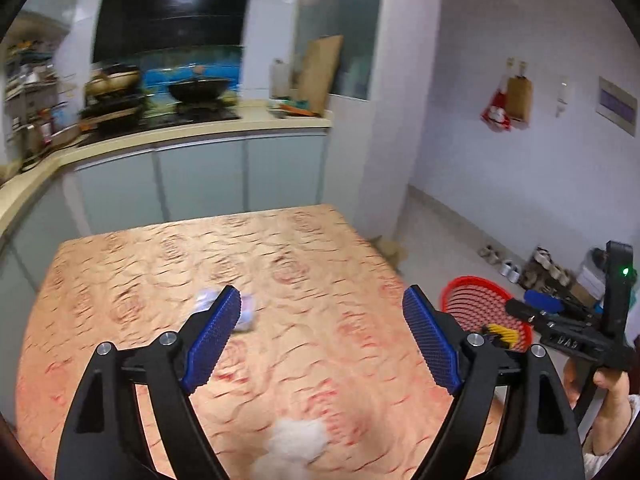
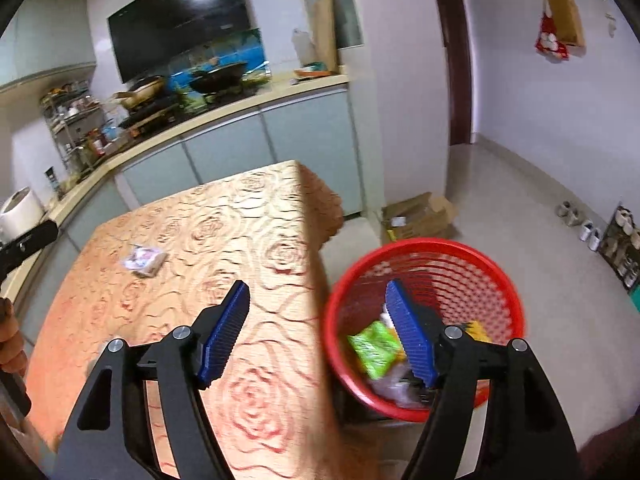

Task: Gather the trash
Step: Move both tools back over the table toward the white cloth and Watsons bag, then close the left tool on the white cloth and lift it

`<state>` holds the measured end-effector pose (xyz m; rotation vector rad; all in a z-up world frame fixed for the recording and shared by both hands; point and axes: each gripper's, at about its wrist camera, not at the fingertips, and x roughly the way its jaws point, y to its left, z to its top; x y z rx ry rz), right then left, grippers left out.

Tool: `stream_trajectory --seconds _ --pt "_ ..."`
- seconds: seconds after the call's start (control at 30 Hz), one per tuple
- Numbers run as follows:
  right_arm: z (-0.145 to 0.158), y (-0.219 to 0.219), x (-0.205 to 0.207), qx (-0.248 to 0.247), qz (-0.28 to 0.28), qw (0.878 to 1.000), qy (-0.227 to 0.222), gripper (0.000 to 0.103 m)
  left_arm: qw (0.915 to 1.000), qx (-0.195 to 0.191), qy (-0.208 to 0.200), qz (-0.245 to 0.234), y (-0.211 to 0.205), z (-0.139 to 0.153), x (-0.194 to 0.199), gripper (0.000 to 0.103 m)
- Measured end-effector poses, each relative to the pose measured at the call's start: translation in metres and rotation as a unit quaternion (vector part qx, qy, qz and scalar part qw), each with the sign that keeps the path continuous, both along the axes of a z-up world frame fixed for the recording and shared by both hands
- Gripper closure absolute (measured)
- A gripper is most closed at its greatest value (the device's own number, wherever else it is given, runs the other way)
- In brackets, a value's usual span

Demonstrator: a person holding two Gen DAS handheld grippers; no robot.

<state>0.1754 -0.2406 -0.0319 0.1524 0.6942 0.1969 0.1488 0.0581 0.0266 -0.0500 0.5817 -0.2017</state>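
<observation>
A crumpled white tissue (image 1: 294, 446) lies on the rose-patterned table (image 1: 300, 248) near its front edge, just below my open, empty left gripper (image 1: 322, 300). A small pale wrapper (image 1: 246, 314) lies further out, partly behind the left finger; it also shows in the right wrist view (image 2: 145, 259). My right gripper (image 2: 318, 292) is open and empty, straddling the table's right edge and the red mesh basket (image 2: 460, 260). The basket on the floor holds a green packet (image 2: 374, 347) and other trash. The right gripper also shows in the left wrist view (image 1: 536, 312).
A kitchen counter (image 1: 192, 132) with stove and wok runs behind the table (image 2: 260, 200). A cardboard box (image 2: 418, 214) lies on the floor beyond the basket (image 1: 464, 296). Shoes (image 2: 588, 228) line the right wall.
</observation>
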Motion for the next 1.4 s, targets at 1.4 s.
stream_trajectory --seconds 1.4 --pt "0.001 0.095 0.012 -0.001 0.078 0.997 0.013 0.031 0.9902 0.077 0.111 0.033 0.004 -0.129 -0.023 0.038"
